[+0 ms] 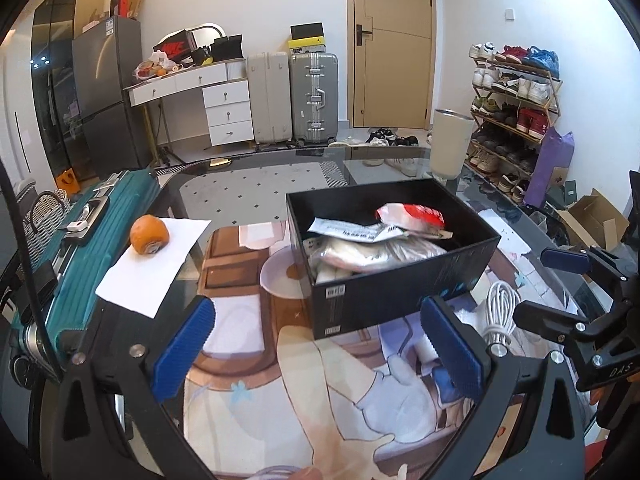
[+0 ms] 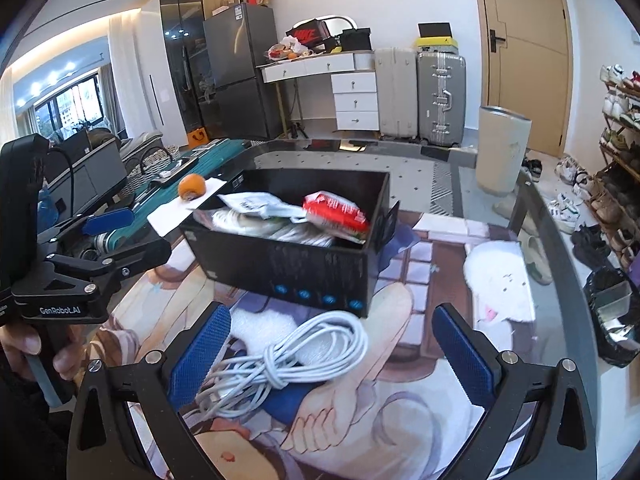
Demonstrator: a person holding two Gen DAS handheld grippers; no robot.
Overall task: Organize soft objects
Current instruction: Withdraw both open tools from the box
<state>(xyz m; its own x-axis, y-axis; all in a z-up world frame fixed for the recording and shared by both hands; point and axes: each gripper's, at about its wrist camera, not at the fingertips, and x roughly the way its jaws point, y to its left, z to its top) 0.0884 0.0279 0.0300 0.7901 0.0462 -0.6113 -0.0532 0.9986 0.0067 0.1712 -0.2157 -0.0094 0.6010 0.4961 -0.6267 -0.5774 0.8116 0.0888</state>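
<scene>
A black open box (image 1: pixel 384 292) stands on the glass table (image 1: pixel 248 176) and holds soft packets, with a red-and-white packet (image 1: pixel 412 216) on top of pale bags (image 1: pixel 372 258). My left gripper (image 1: pixel 320 344) is open just short of the box's near wall, with nothing between its blue pads (image 1: pixel 184 344). My right gripper (image 2: pixel 332 356) is open too. A coiled white cable (image 2: pixel 296 352) lies on the table between its fingers, untouched, on a white foam pouch (image 2: pixel 264 324). The box (image 2: pixel 288 264) is just beyond. Each gripper shows in the other's view: right (image 1: pixel 548 288), left (image 2: pixel 132 236).
An orange (image 1: pixel 149 235) sits on a white sheet (image 1: pixel 152 264) at the table's left, beside a teal suitcase (image 1: pixel 80 248). Past the table's far edge stand a beige bin (image 1: pixel 450 144) and a shoe rack (image 1: pixel 516 120). A hand (image 2: pixel 24 344) holds the left gripper's handle.
</scene>
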